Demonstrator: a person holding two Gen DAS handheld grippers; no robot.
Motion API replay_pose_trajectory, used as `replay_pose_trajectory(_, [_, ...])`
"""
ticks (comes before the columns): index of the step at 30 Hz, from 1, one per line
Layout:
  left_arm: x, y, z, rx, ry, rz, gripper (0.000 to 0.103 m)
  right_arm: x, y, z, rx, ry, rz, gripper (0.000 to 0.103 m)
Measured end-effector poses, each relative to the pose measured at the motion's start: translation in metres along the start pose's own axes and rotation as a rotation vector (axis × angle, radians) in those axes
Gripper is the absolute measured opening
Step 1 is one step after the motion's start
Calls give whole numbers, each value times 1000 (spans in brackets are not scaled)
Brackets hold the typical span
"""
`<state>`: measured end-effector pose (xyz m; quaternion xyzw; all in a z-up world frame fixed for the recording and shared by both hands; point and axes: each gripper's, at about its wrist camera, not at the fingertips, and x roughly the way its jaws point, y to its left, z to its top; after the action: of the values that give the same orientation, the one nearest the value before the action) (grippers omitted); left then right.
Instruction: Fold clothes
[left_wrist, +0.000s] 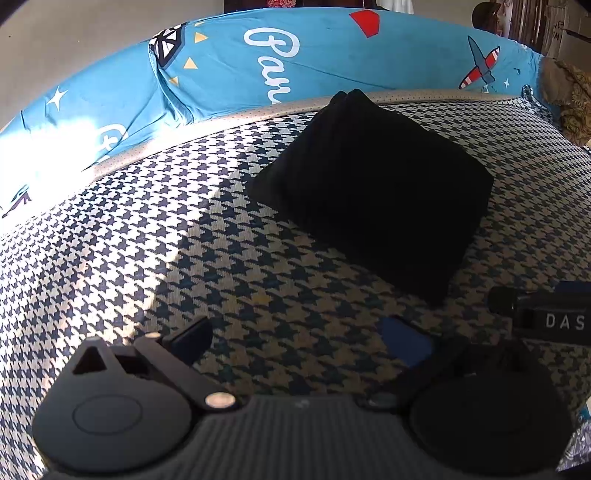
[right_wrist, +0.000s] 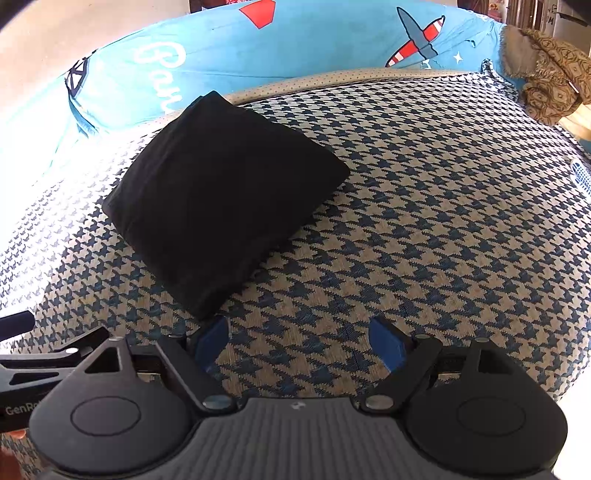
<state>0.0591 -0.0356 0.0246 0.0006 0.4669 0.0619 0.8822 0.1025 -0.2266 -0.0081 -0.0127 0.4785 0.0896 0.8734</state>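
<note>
**Folded black garment on the houndstooth bed**

A black cloth garment, folded into a thick rough square (left_wrist: 373, 192) (right_wrist: 221, 192), lies on the blue-and-cream houndstooth bed cover (left_wrist: 147, 240) (right_wrist: 443, 221). It sits toward the far edge of the cover, one corner pointing at the beige dotted trim just behind it. Nothing is touching it.

The left tongs (left_wrist: 295, 338) hover low over the cover, near side of the garment, with the fingers spread wide and nothing between them. The right tongs (right_wrist: 299, 347) are likewise spread apart and empty, their blue pads (right_wrist: 386, 347) showing; the garment's nearest corner lies just ahead of the left-hand finger, apart from it. In the left wrist view a piece of the other black handle, with white lettering, pokes in from the right edge.

Behind the bed rises a bright blue printed sheet with white script, stars and a red-and-white striped aeroplane (left_wrist: 332, 62) (right_wrist: 295, 55). A brown patterned cloth (right_wrist: 546, 81) is bunched at the far right corner. Strong sunlight washes out the left side of the bed.
</note>
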Motion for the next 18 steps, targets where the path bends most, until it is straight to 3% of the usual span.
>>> replay_pose_trajectory(18, [-2,-3,-1,13,-5,-4,103,-1,1,0,-2,-9,17,84])
